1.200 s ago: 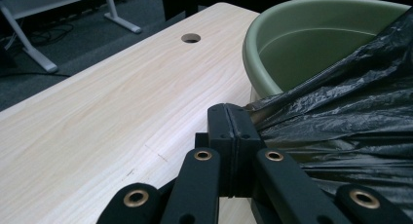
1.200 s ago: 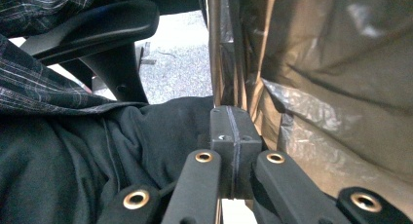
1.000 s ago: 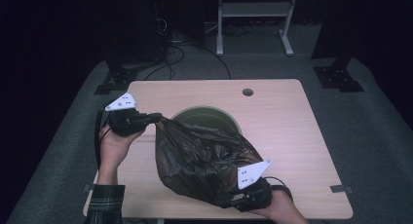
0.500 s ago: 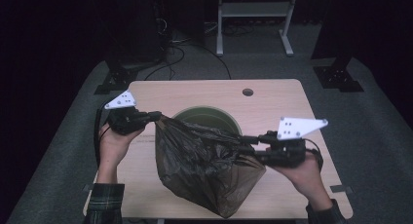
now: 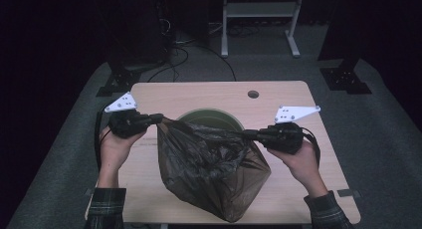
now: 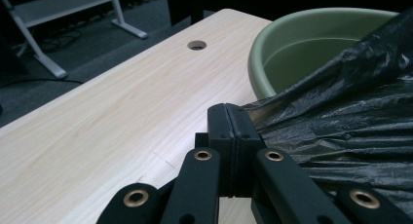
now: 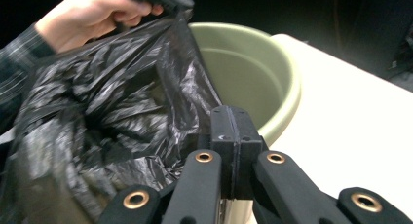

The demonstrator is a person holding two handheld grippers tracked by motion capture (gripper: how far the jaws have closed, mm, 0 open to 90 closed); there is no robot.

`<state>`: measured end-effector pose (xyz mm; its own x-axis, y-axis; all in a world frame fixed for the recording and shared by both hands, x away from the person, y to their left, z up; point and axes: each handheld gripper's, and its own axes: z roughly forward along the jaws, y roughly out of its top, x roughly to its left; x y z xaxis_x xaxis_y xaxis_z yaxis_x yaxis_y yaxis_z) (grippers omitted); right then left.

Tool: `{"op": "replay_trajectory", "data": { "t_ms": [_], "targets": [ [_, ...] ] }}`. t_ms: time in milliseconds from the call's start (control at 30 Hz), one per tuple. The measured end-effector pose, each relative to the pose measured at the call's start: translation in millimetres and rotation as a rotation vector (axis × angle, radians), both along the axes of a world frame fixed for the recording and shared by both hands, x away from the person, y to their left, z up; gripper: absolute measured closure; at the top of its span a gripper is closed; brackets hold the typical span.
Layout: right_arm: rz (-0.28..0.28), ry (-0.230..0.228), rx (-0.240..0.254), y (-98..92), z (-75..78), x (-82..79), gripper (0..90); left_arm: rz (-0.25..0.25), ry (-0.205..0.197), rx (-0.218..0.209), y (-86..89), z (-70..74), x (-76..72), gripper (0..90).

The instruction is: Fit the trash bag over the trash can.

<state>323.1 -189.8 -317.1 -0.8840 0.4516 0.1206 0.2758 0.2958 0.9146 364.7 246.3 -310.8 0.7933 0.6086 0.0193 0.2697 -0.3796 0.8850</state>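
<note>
A black bag hangs stretched between the left gripper and right gripper, each pinching its rim, near the tabletop's middle.

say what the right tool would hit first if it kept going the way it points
Most likely the bag, whose edge the right tool already pinches; beyond it, the left tool. Depth is hard to judge.
</note>
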Motion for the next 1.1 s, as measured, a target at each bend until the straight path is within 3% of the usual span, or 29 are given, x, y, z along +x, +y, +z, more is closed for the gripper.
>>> {"op": "replay_trajectory", "data": {
  "t_ms": [133, 333, 500, 600, 767, 900, 933, 1000, 1100],
  "targets": [
    [-0.071, -0.025, 0.011, -1.8, 0.7, 14.0, 90.0, 0.023, -0.008, -0.008, 1.5, -2.8, 7.1, 89.9],
    [-0.208, -0.035, -0.030, 4.3, -8.9, 46.5, 90.0, 0.074, -0.009, -0.018, 0.5, -12.3, 22.7, 89.9],
    [-0.248, -0.006, -0.060, 15.2, -25.4, 65.5, 90.0, 0.090, 0.021, 0.006, -4.7, -25.9, 31.7, 89.9],
    [-0.253, 0.002, -0.100, 20.3, -35.7, 67.5, 90.0, 0.098, 0.055, 0.057, -6.4, -38.0, 33.3, 89.9],
    [-0.246, 0.039, -0.137, 23.1, -57.4, 67.1, 90.0, 0.097, 0.103, 0.063, -1.9, -58.3, 32.0, 89.9],
    [-0.254, 0.060, -0.159, 21.9, -69.8, 66.6, 90.0, 0.094, 0.113, 0.064, -1.1, -63.8, 30.1, 89.9],
    [-0.257, 0.061, -0.149, 19.7, -69.3, 65.7, 83.8, 0.092, 0.110, 0.061, -0.9, -63.3, 29.8, 89.9],
    [-0.279, 0.049, -0.127, 13.0, -63.2, 62.3, 81.5, 0.089, 0.103, 0.057, -0.2, -60.3, 28.5, 89.9],
    [-0.289, 0.030, -0.071, -4.3, -43.9, 50.2, 75.1, 0.086, 0.091, 0.051, 0.0, -56.8, 25.6, 89.8]
  ]
}}
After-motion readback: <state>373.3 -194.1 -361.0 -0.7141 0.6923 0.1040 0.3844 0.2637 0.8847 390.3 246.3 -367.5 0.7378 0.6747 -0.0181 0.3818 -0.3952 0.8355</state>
